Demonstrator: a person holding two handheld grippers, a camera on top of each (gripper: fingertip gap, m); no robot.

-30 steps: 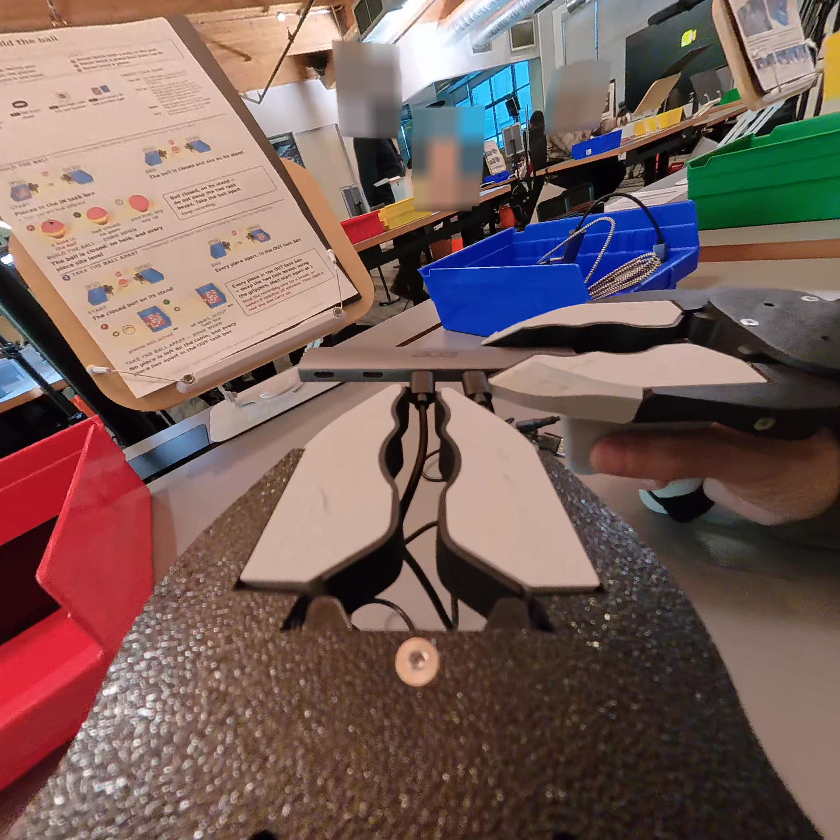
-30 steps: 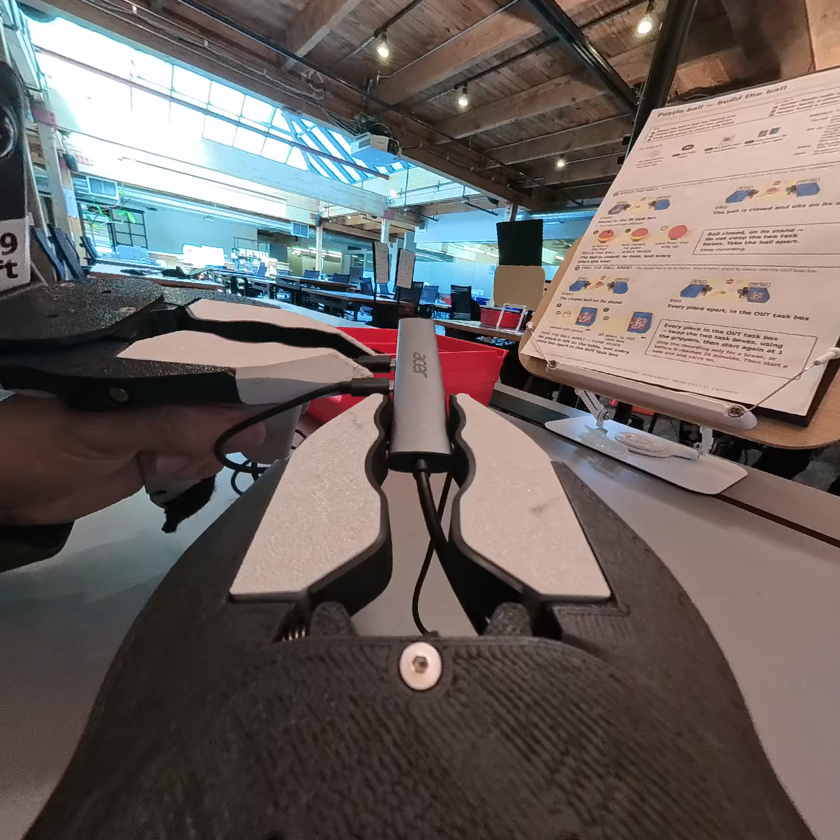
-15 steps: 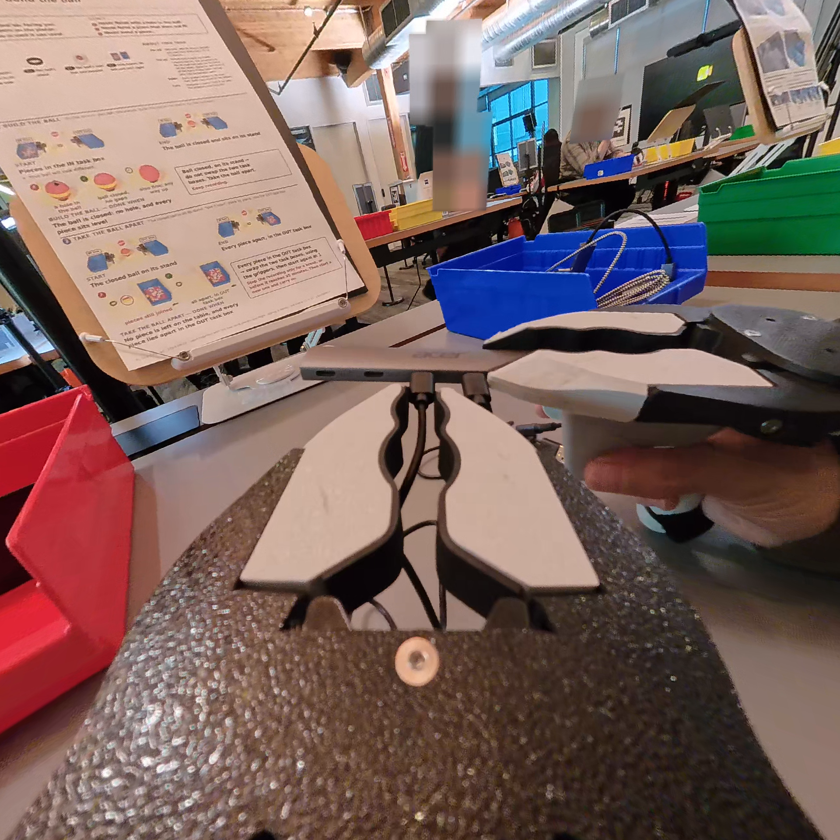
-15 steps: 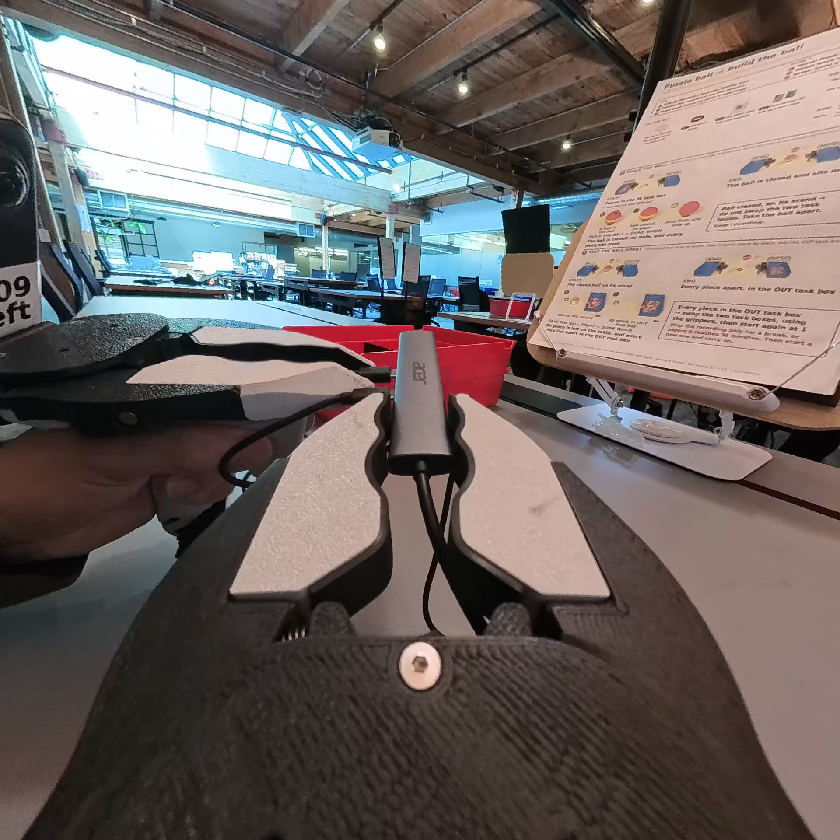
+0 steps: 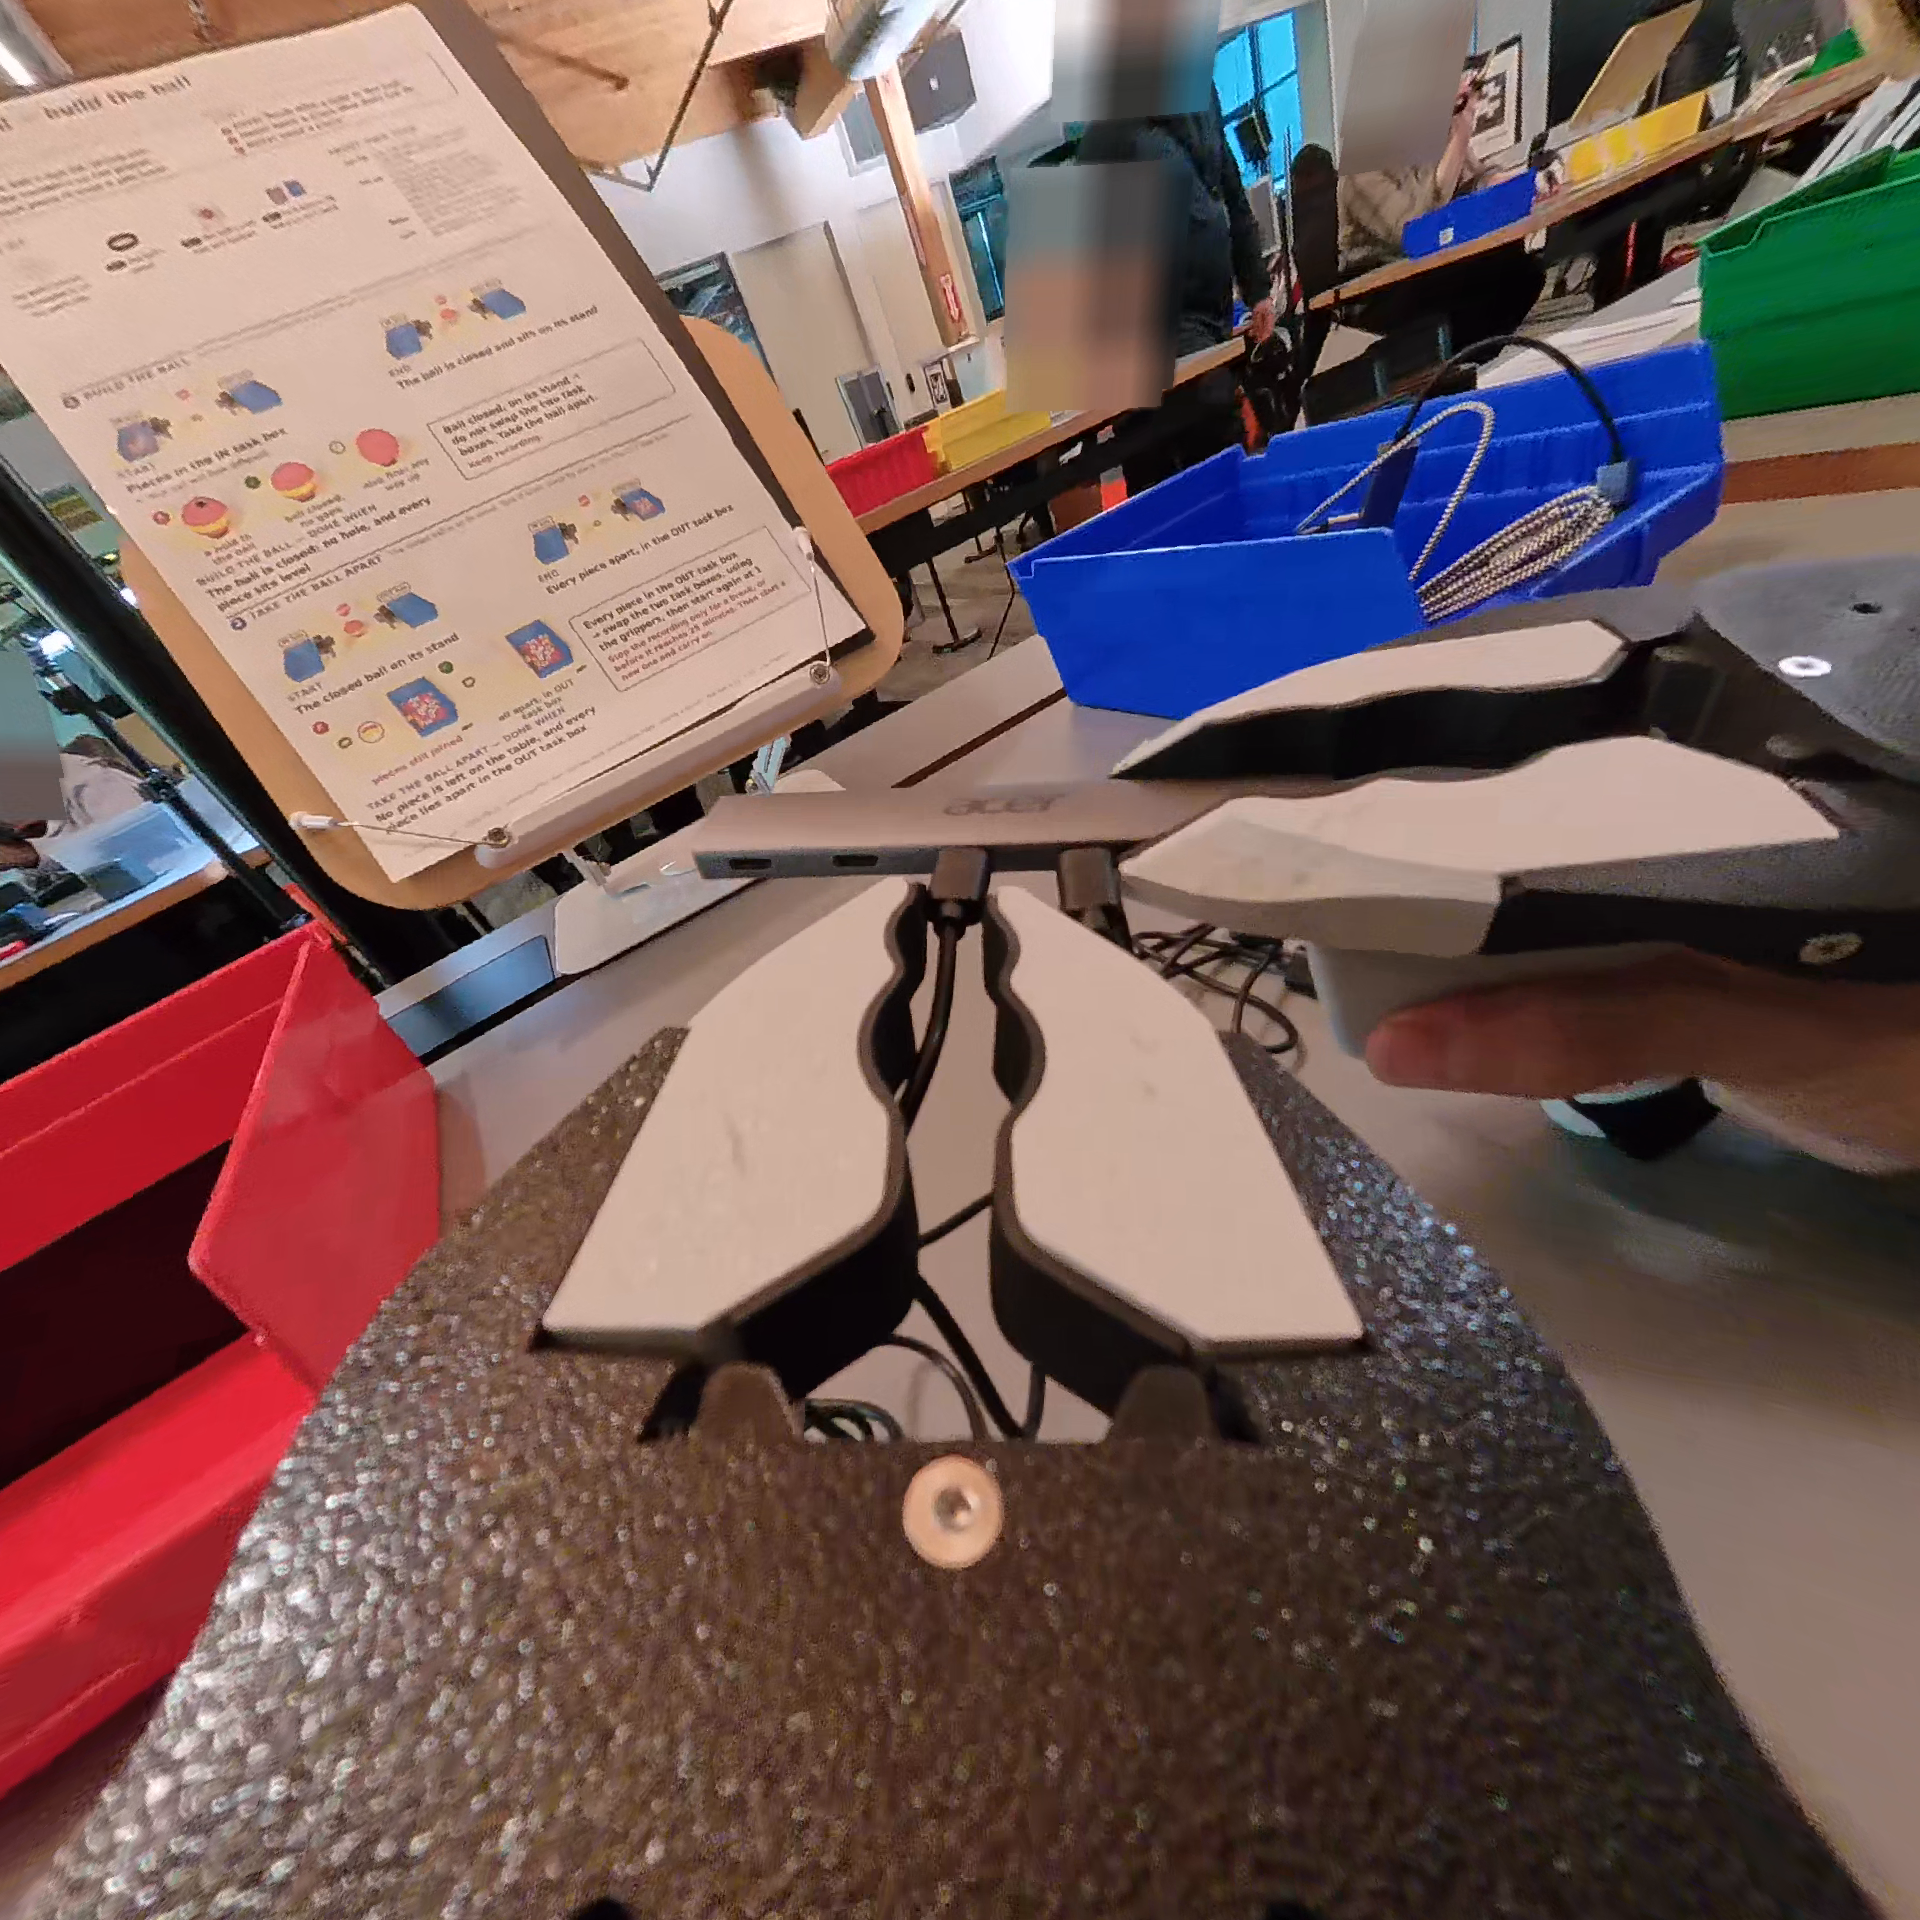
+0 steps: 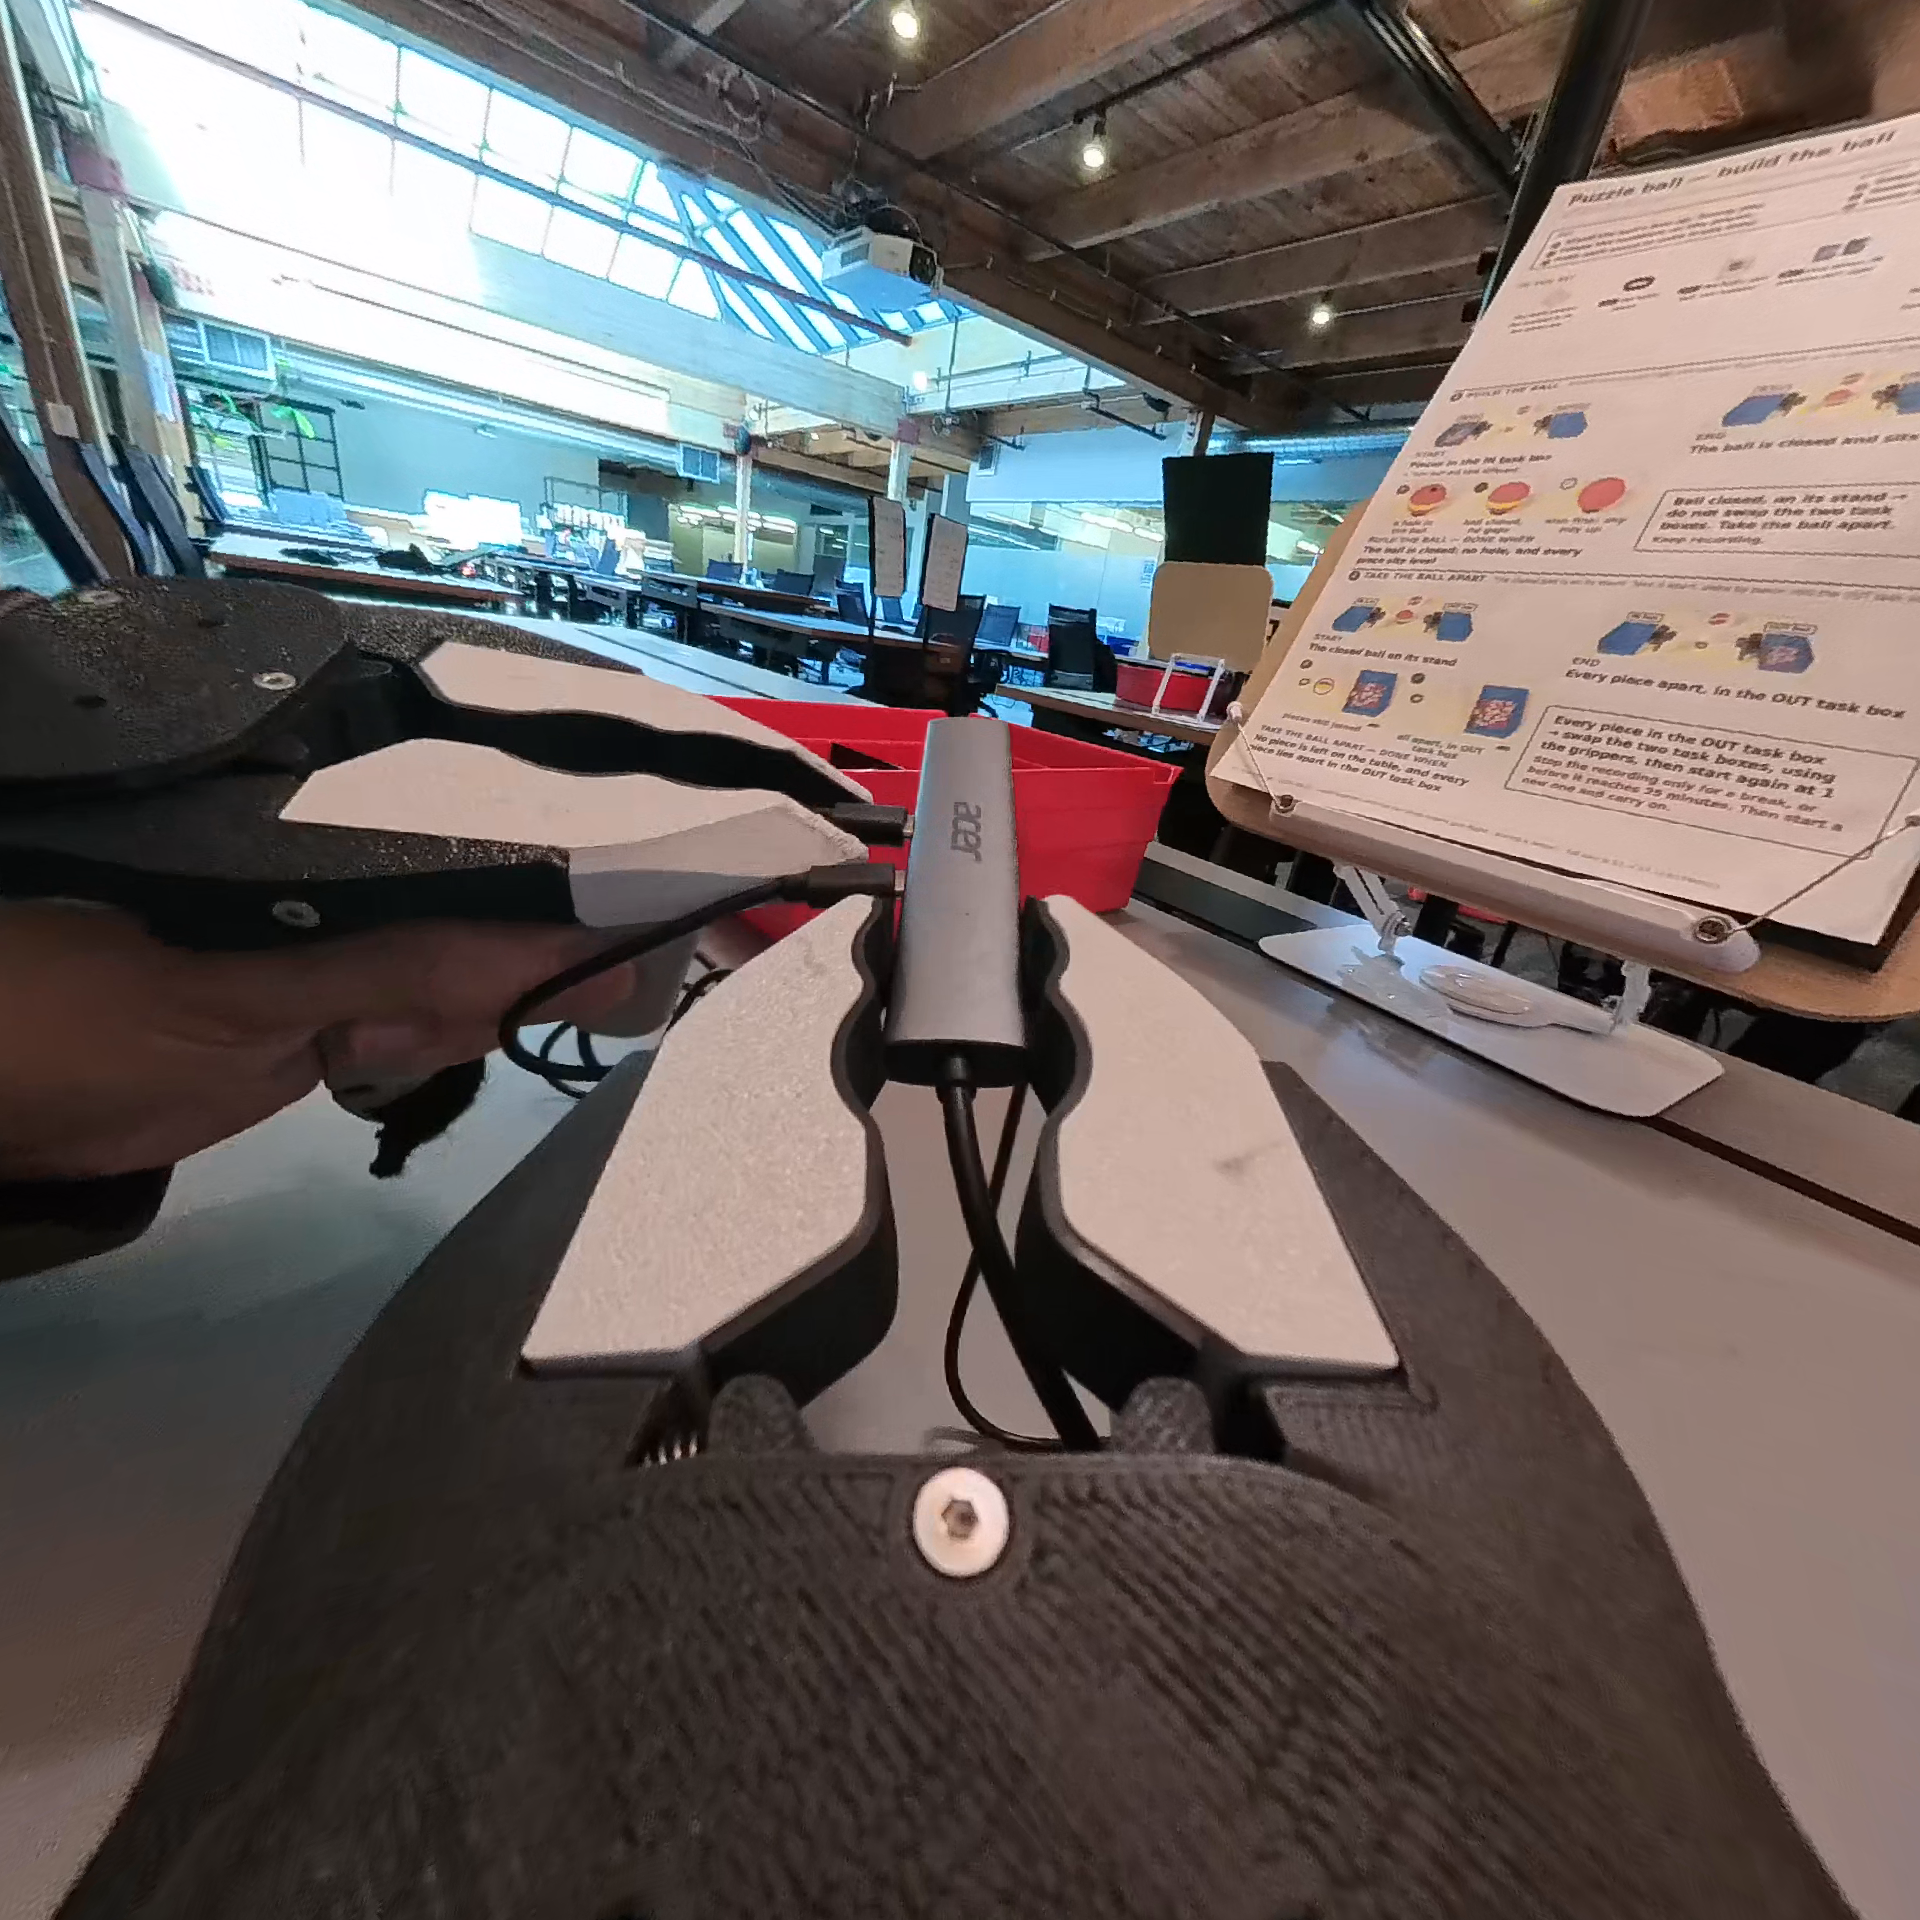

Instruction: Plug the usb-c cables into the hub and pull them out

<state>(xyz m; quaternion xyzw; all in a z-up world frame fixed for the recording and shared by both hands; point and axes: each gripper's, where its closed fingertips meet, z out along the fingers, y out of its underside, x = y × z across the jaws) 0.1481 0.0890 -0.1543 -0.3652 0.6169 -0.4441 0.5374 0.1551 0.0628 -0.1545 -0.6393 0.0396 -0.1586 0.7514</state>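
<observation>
The slim grey metal hub (image 6: pixel 961 883) is held clear of the grey tabletop (image 6: pixel 1558 1195), clamped at its cable end between the fingers of the right gripper (image 6: pixel 961 987), evidently to brace it against insertion force. Two black USB-C plugs sit in its side ports. The left gripper (image 5: pixel 961 909) has its fingers narrowed on the black cable (image 5: pixel 940 997) just behind one plug (image 5: pixel 961 871); whether seating or extracting cannot be told.
</observation>
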